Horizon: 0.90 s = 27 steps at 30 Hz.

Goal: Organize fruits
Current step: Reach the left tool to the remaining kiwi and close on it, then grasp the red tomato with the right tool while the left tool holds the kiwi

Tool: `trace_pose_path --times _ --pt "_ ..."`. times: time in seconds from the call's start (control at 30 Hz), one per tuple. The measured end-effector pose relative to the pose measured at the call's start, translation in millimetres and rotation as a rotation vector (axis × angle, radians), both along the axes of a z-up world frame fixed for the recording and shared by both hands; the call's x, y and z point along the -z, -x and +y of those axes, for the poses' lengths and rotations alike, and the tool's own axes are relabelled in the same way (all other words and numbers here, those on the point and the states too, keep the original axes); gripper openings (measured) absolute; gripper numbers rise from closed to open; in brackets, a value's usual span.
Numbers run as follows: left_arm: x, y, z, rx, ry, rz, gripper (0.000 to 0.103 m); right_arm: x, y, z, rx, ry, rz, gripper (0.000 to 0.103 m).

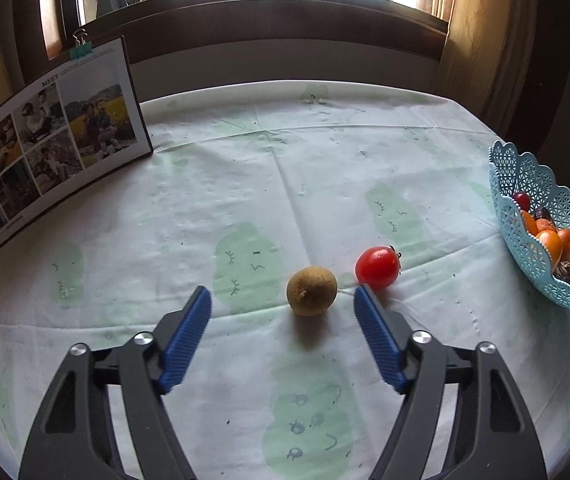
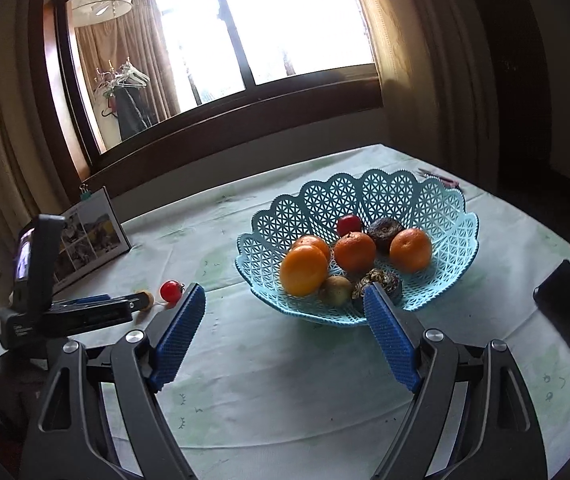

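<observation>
Risk: the tomato [image 1: 378,267] lies just beside the brown fruit [image 1: 312,291], w/ the L gripper's [image 1: 283,300] right pad tip close to it, so the tomato could be nudged and rolled across the tablecloth [image 1: 245,168] if the jaws are closed off-centre. The round fruit could also be squirted out of a shallow pinch, since only the pad tips reach it.

L gripper: jaws spread, nothing pinched; brown fruit sits between the tips, nearer the right one, no contact seen.

R gripper [image 2: 285,300]: jaws spread wide, empty, held in front of the blue basket [image 2: 425,196], which is already loaded w/ oranges [image 2: 355,251] and other fruit. Basket is well apart from both loose fruits.
</observation>
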<state>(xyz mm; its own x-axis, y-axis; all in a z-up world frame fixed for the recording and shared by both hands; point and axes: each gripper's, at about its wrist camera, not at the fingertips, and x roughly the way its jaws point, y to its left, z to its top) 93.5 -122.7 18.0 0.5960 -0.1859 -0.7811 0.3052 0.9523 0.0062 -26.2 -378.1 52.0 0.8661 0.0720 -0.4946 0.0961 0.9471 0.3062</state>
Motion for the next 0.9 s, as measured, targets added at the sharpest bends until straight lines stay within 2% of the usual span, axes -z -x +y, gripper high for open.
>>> trace_pose_path --times 0.17,0.2,0.3,0.37,0.63,0.9 --pt "8.8 -6.3 -4.3 0.002 0.015 0.041 0.046 -0.8 -2.5 5.5 -0.019 0.007 0.006 0.083" --pt "10.6 -6.7 -5.0 0.007 0.021 0.046 0.044 -0.9 -2.9 6.7 -0.022 0.009 0.007 0.083" --pt "11.5 -3.5 -7.3 0.014 0.017 0.027 0.037 -1.6 -5.1 11.1 -0.036 0.02 0.011 0.083" --pt "11.1 -1.2 -6.6 0.022 0.029 0.02 0.028 -2.3 -6.3 14.4 -0.043 0.025 0.01 0.083" --pt "-4.4 7.7 4.4 0.001 0.063 -0.051 0.028 -16.7 -14.5 36.2 -0.112 0.067 -0.001 0.083" --pt "-29.1 1.6 31.7 -0.119 0.066 -0.129 0.028 -19.4 -44.6 77.5 -0.26 0.111 0.055 0.083"
